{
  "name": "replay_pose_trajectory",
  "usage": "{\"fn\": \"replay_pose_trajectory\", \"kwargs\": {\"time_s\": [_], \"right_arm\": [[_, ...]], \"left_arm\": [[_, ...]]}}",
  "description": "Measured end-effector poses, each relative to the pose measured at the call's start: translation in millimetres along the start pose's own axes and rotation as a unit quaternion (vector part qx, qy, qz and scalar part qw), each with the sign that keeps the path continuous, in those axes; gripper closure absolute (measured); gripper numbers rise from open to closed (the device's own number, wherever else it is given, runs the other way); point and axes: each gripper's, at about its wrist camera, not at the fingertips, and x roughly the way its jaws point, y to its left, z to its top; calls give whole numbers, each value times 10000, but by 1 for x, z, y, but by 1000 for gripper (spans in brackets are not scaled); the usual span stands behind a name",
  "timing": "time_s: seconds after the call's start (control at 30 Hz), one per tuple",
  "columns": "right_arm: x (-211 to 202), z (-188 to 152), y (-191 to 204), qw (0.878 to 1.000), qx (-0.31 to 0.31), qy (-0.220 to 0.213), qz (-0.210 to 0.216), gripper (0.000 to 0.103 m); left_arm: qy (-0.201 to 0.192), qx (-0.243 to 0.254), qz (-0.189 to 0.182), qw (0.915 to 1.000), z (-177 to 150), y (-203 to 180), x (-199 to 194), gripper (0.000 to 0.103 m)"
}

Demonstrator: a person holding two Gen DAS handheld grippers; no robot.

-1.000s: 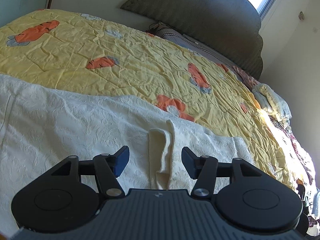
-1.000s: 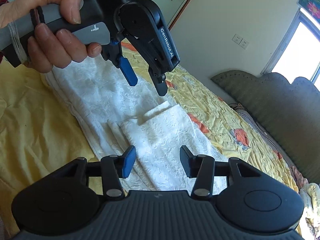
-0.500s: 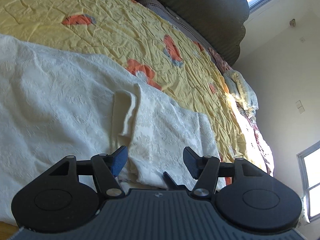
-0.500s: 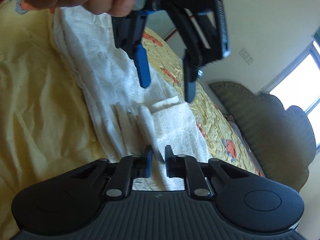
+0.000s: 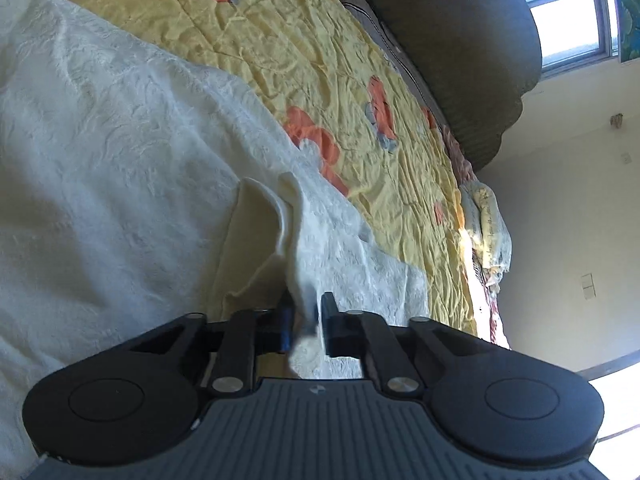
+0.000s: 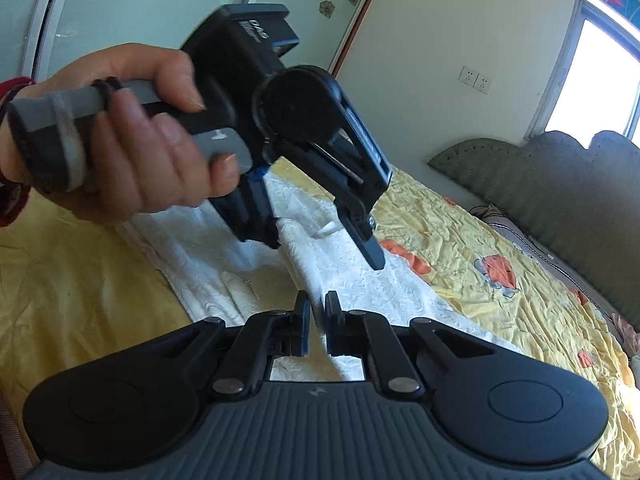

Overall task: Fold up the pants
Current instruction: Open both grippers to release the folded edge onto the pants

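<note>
While the lettering on top of the left gripper's housing is too blurred to read from the right wrist camera, its grey trigger bears a small T-like mark under the left hand (image 6: 132,140). A tiny pale emblem sits on the ribbed body of each gripper; no word shows there.

On a yellow quilt (image 5: 300,52) printed with orange shapes lie the white pants (image 5: 120,160), textured and partly folded. From the right wrist camera their long axis runs slantwise, from under the hand at the left down to the lower right. Which end is the waist I cannot tell. A raised ridge of cloth runs along them between the two grippers.

The left gripper (image 5: 306,312) has just drawn its tongs together, and they pinch that ridge at a cream inner flap. The right gripper (image 6: 317,312) has its tongs together too, clamped on the near end of the same ridge.

Beyond the pants' far edge the quilt lies bare up to the grey scalloped headboard (image 5: 460,40), with crumpled bedding (image 5: 486,232) heaped at the bed's far side. A narrower band of quilt shows on the near left. Two wall sockets (image 6: 476,80) sit beside the window (image 5: 568,20).
</note>
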Motion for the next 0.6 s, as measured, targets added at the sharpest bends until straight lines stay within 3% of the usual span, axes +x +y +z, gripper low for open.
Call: {"fn": "replay_pose_trajectory", "kwargs": {"time_s": [0.1,0.2,0.3,0.4,0.47,0.57,0.6], "right_arm": [[9,-4,6,9998,-10,81,154,96],[18,-11,10,9994,-57,221,264,96],[23,-15,8,9990,73,280,336,94],[23,-14,4,9986,115,349,379,93],[15,-9,-3,9976,29,393,578,90],[-2,-2,-30,9885,740,-10,1322,84],[-3,-1,-38,9836,1027,-148,1473,74]], "left_arm": [[-418,296,184,9985,-8,0,-14,100],[-908,714,562,9917,-14,-3,-28,101],[-758,794,819,9906,-15,0,-22,101],[-886,824,800,9894,-12,-1,-34,100],[-1126,1077,989,9828,-8,-11,-46,85],[-1480,1297,1025,9751,-1,-26,-61,82],[-1408,1454,950,9747,3,-35,-60,80]]}}
